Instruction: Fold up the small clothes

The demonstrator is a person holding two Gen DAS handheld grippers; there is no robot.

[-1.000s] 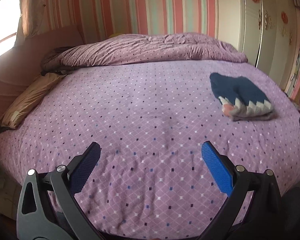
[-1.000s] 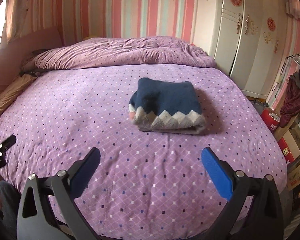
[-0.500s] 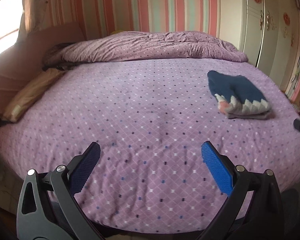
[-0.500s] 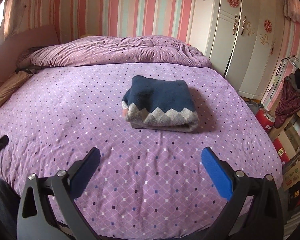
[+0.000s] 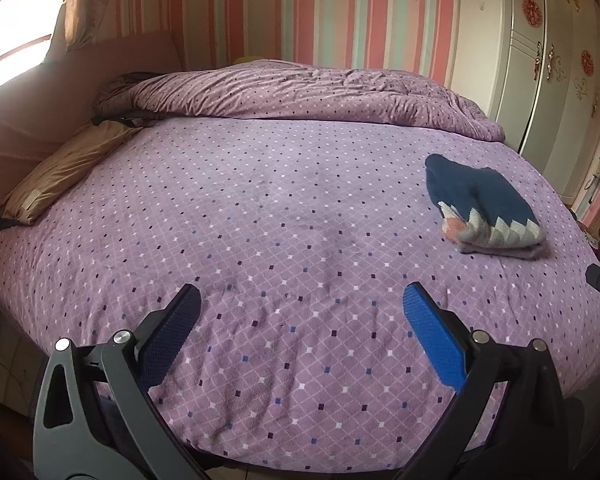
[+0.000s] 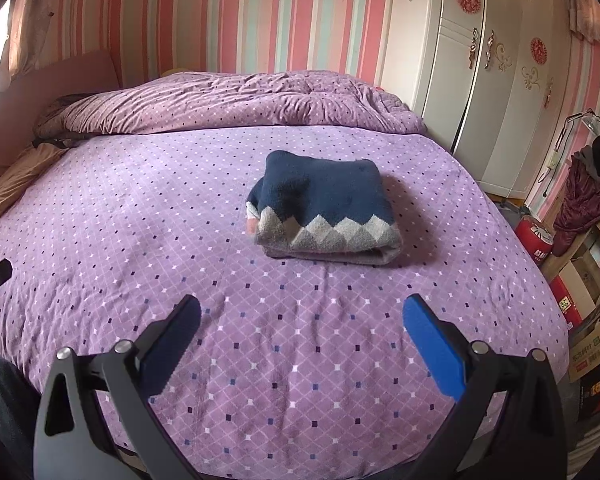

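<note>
Right wrist view has the sweater [image 6: 324,208] almost dead ahead; it lies folded into a compact block on the bed [image 6: 180,240], navy panel uppermost and the grey-and-white diamond band facing the camera, well apart from both grippers and touched by neither. The right gripper [image 6: 300,320] hangs over the near edge of the bed with its jaws spread wide and nothing between the blue pads; the left gripper [image 5: 300,312] is likewise spread and empty, pointed at a bare stretch of the purple sheet with the sweater off to its right [image 5: 484,212]. Each gripper's tip shows at the margin of the other's view (a dark sliver only), so the two sit side by side at the foot of the bed. A rumpled duvet [image 6: 228,104] is bunched against the striped wall and a tan pillow [image 5: 60,172] lies along the left side, both out of the way, which leaves the middle of the bed free as a working surface. By the look of it the fold is finished: the edges are stacked fairly squarely and the bundle holds its shape unaided, which would explain why both grippers stand off with nothing held. No second garment shows on the bed; clothes hang beside the wardrobe [image 6: 500,92] at the right, but whether they belong to the task I cannot tell.
</note>
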